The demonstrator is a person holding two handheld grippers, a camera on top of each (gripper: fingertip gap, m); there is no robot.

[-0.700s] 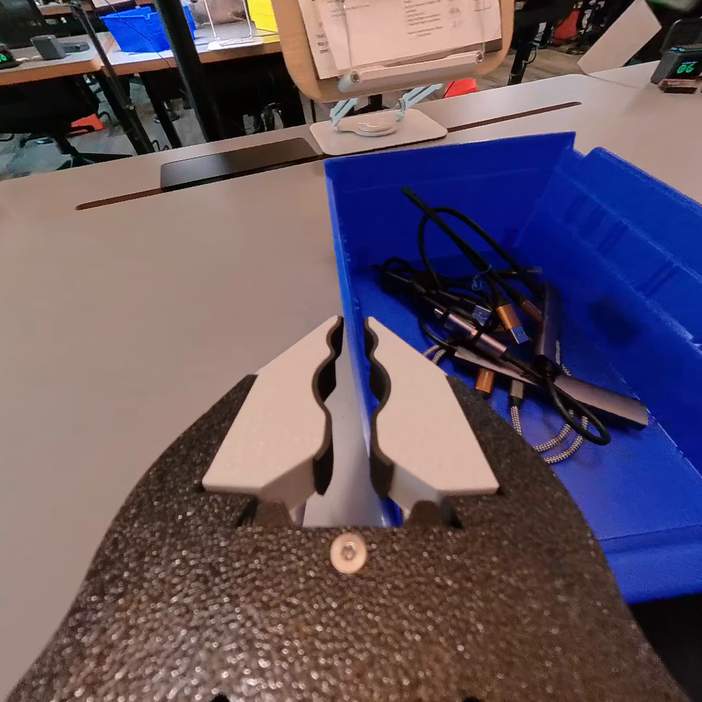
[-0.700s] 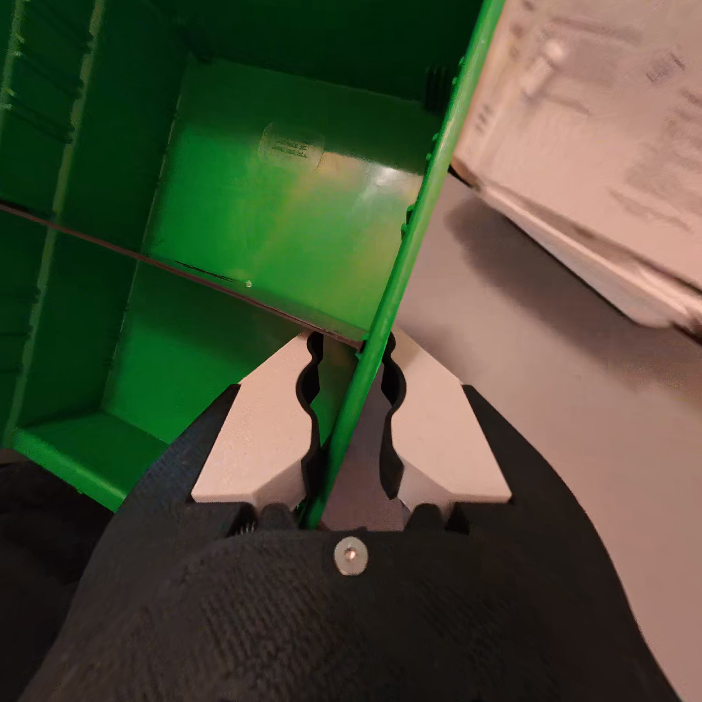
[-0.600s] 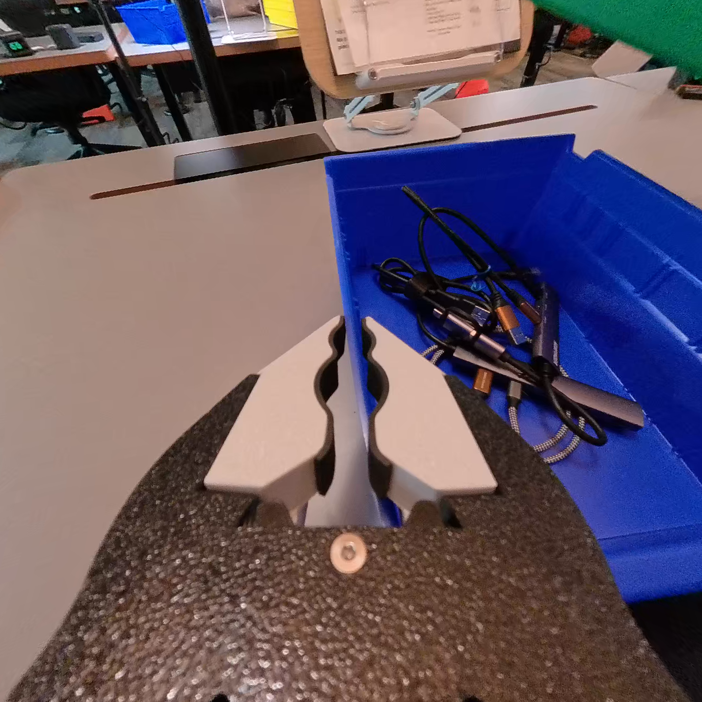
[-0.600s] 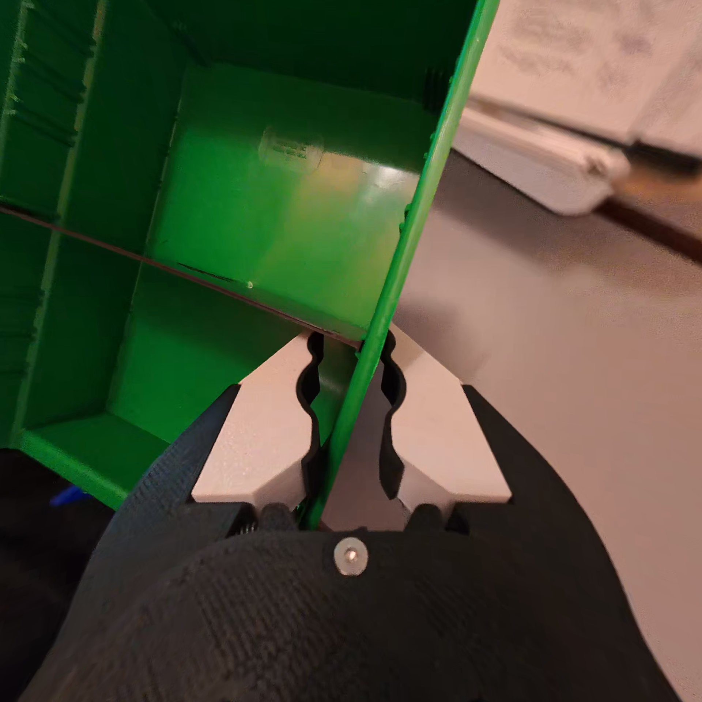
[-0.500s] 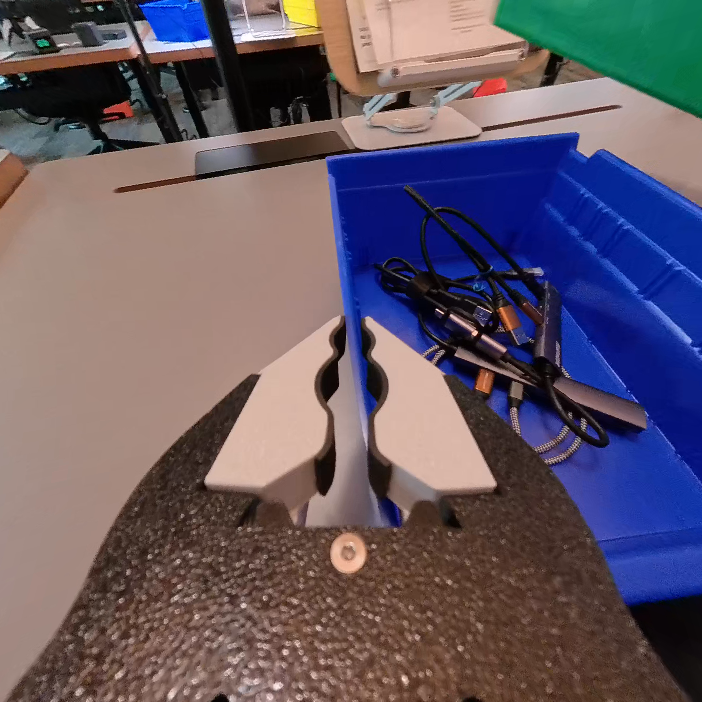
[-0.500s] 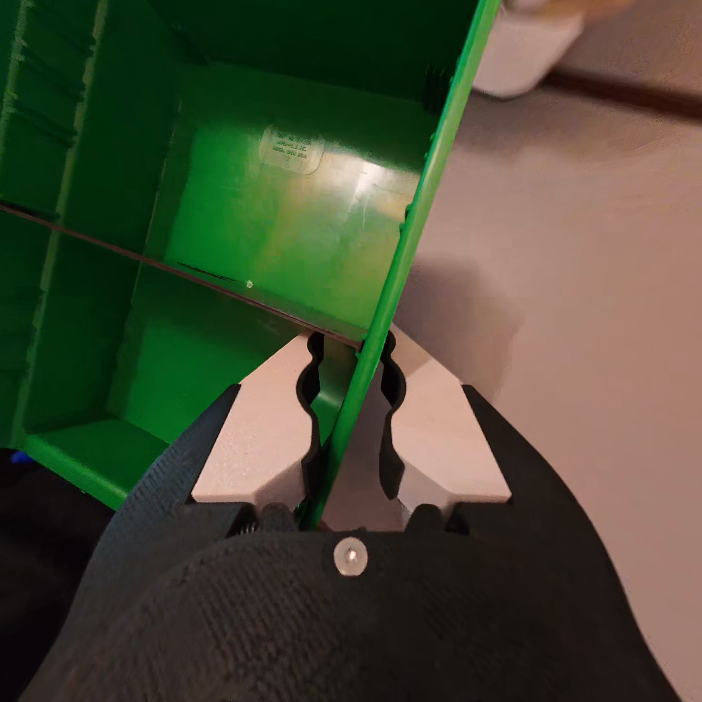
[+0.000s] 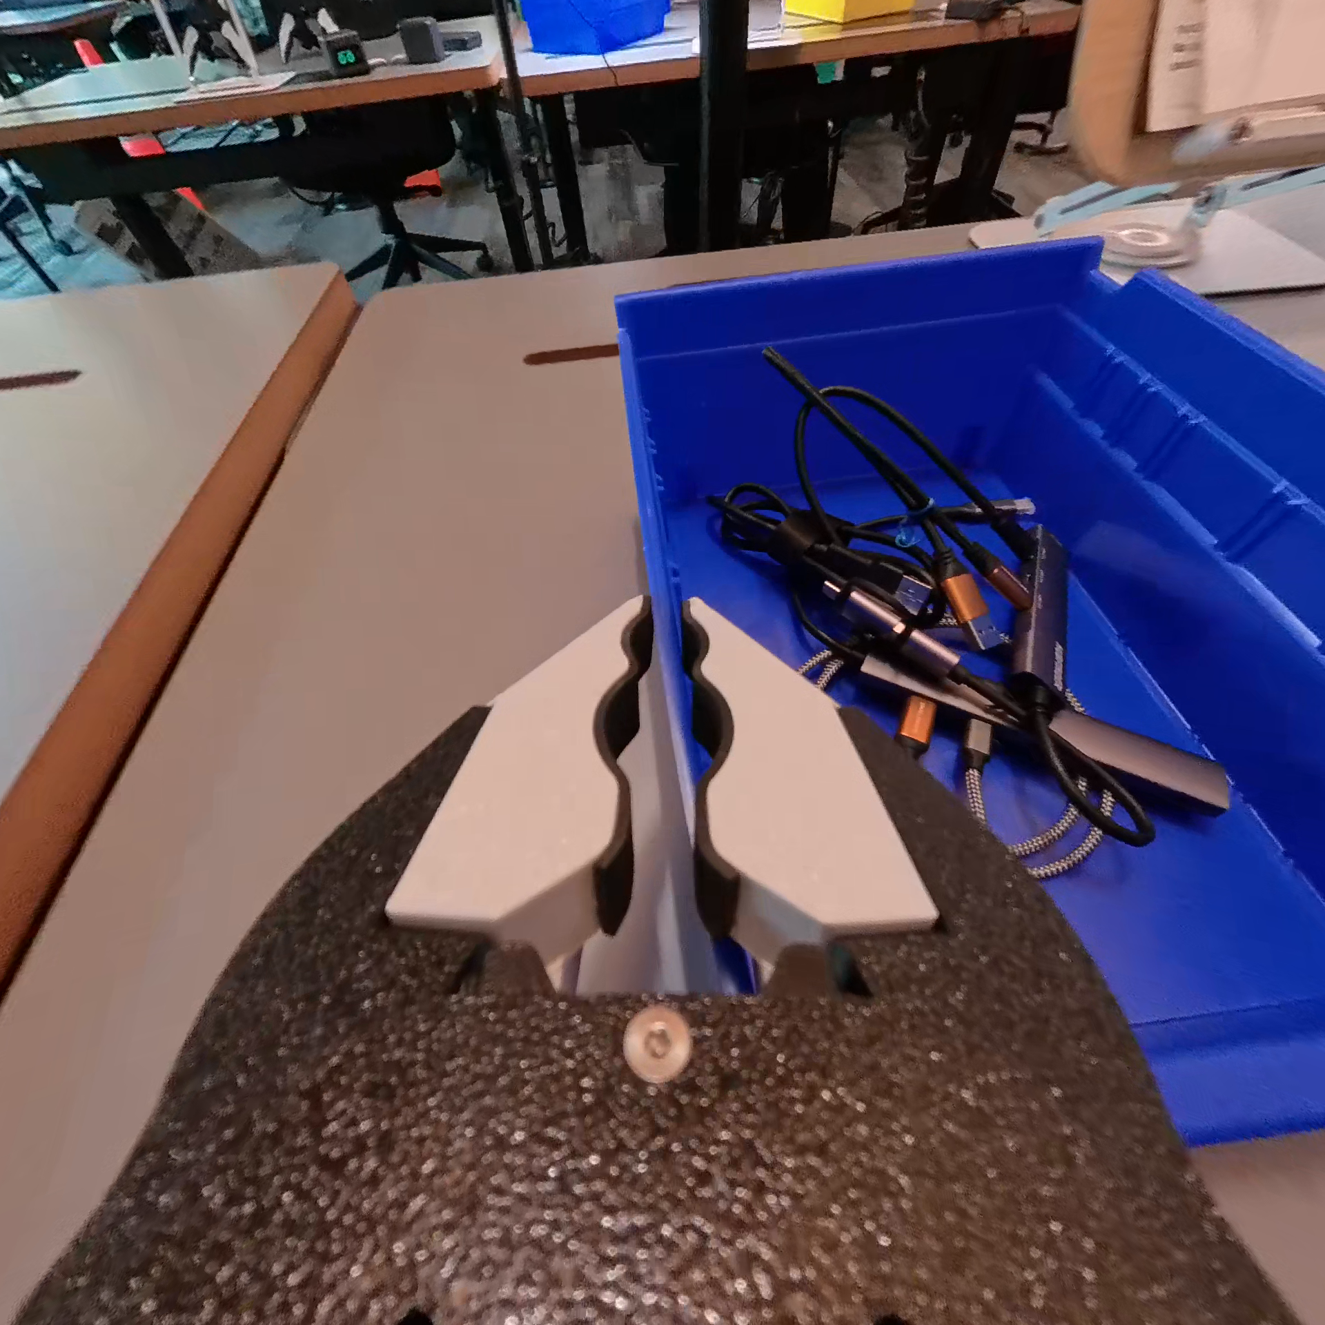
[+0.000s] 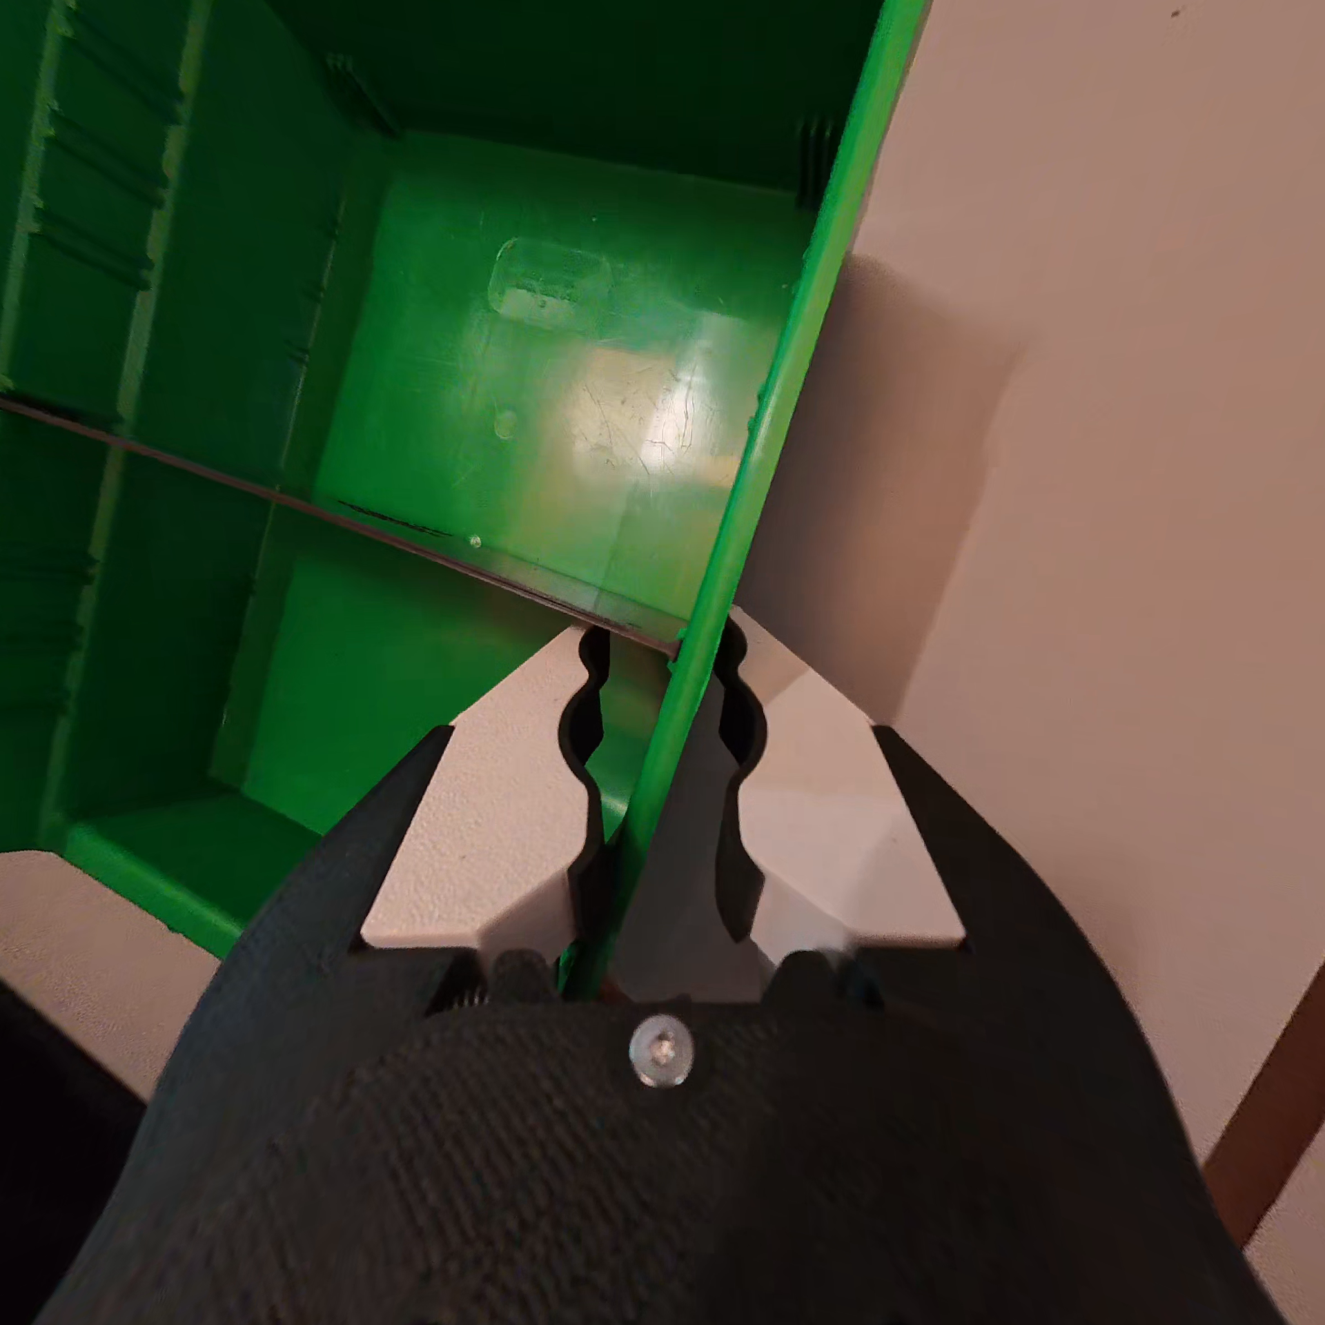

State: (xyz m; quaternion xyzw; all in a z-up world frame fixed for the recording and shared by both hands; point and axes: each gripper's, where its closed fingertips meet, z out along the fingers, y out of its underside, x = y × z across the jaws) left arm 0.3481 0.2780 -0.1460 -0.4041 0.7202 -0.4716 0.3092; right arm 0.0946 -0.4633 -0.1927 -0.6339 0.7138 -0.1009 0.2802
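Note:
My left gripper is shut on the left wall of a blue plastic bin that rests on a grey table. The bin holds a tangle of black and braided cables with copper plugs and a grey hub. My right gripper is shut on the right wall of an empty green bin, one finger inside and one outside. A thin divider crosses the green bin. The green bin hangs tilted above the grey table.
A second table with a brown edge adjoins on the left. A clipboard on a pale stand is behind the blue bin at the right. Desks, chairs and another blue bin stand in the background. A brown table edge shows at lower right. My right fingertips sit around 80 cm from my left ones.
The left gripper and blue bin have swung so the clipboard stand shifts right and the left table comes into view. The green bin has been carried away from the clipboard, over bare table.

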